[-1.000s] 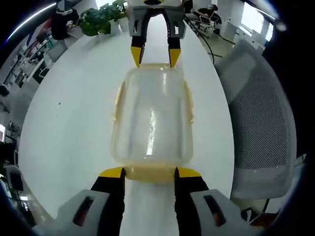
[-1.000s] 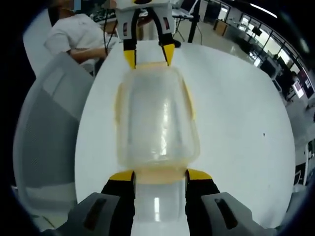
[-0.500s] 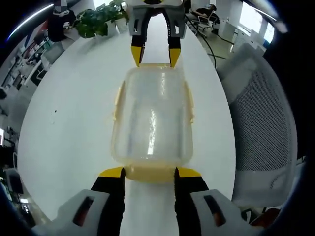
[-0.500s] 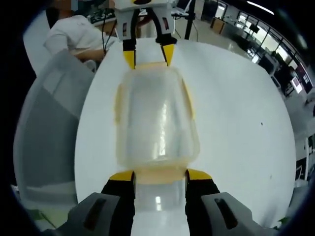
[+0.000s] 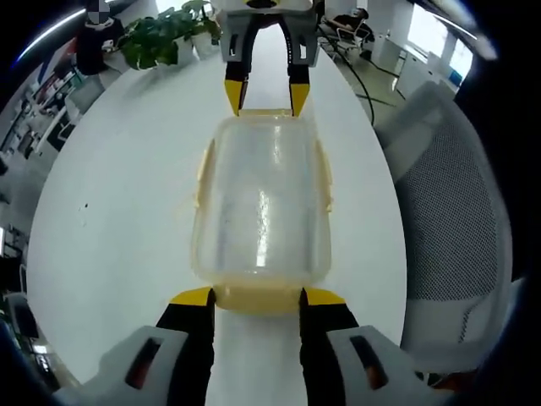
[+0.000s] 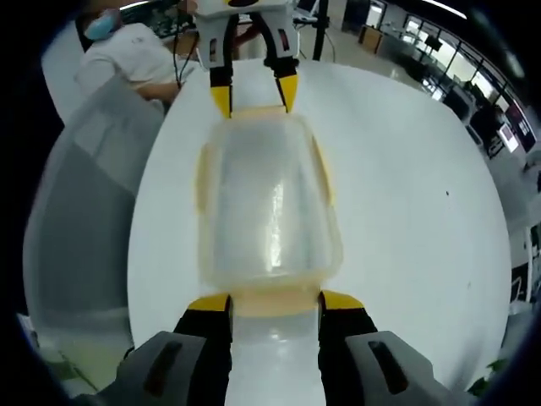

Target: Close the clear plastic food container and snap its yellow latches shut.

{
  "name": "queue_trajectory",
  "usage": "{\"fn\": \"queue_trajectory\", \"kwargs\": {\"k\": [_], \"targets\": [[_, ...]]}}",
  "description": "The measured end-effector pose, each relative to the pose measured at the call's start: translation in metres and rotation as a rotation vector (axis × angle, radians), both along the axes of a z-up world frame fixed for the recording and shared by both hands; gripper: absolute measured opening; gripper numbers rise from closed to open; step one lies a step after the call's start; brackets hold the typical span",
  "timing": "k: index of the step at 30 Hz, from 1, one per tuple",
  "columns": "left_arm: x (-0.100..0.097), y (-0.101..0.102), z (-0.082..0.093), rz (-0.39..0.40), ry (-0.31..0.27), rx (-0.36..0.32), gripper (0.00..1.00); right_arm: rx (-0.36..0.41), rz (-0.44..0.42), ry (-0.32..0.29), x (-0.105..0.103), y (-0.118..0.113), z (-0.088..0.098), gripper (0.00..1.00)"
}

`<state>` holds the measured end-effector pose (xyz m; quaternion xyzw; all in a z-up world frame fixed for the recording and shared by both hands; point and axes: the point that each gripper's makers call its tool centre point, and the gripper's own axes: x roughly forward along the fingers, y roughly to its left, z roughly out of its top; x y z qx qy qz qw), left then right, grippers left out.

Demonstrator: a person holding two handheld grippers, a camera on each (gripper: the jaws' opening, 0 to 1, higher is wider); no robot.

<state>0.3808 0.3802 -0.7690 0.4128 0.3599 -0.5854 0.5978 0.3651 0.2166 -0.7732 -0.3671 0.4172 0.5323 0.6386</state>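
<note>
A clear plastic food container (image 5: 258,203) with its lid on lies lengthwise over the white table (image 5: 110,194). Yellow latches (image 5: 203,173) run along its long sides. My left gripper (image 5: 258,298) is shut on the near end latch, a jaw at each end of it. At the far end, my right gripper (image 5: 265,97) grips the opposite latch the same way. In the right gripper view the container (image 6: 269,203) reaches away from my right gripper (image 6: 275,302), with the left gripper (image 6: 252,95) at its far end.
A grey mesh chair (image 5: 448,228) stands close to the table's edge beside the container. A potted plant (image 5: 161,38) sits at the far end of the table. A seated person (image 6: 127,55) is behind the chair (image 6: 84,211).
The background has slid a little in both views while the container stays fixed between the jaws. Both grips are unchanged.
</note>
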Motion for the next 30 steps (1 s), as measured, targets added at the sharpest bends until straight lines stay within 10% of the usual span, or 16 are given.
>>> {"fn": "queue_trajectory", "kwargs": {"k": [30], "targets": [[-0.008, -0.059, -0.005, -0.024, 0.019, 0.005, 0.38, -0.001, -0.032, 0.010, -0.011, -0.058, -0.004, 0.39]]}}
